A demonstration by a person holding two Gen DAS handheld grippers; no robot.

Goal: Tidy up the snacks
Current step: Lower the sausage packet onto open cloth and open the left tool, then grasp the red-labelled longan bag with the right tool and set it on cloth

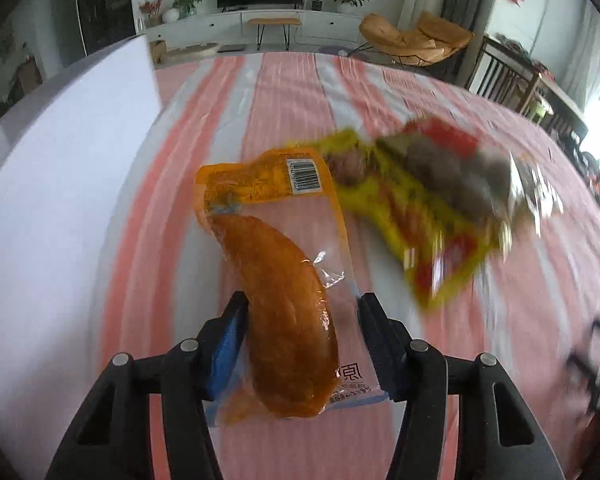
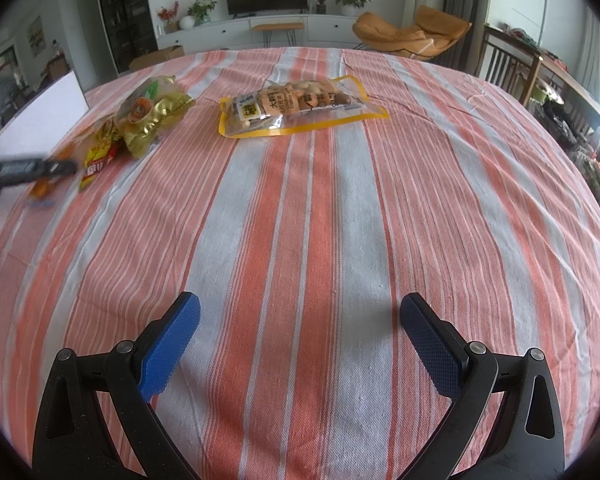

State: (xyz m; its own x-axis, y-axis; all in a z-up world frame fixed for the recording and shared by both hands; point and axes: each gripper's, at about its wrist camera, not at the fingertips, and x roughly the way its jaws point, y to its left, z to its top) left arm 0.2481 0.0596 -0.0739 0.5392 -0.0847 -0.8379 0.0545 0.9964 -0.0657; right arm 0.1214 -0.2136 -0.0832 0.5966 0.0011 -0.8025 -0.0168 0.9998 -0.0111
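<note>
My left gripper (image 1: 305,304) is shut on a clear vacuum pack with an orange-brown piece of meat (image 1: 284,320); the blue pads press it from both sides. The pack looks sharp while the table behind it is blurred. Just beyond it lie blurred yellow and red snack packs (image 1: 420,208). In the right wrist view my right gripper (image 2: 300,308) stands open over bare striped cloth with nothing between its fingers. Farther back lie a yellow-edged bag of nuts (image 2: 300,108), a gold bag (image 2: 152,116) and a yellow-red pack (image 2: 100,152). The left gripper shows as a dark blur (image 2: 24,172) at the left edge.
A white box (image 1: 60,200) stands at the table's left side, its wall also seen as a white panel (image 2: 40,120) in the right wrist view. The orange-and-white striped tablecloth (image 2: 340,220) covers the table. Chairs and a wooden rack stand beyond the far and right edges.
</note>
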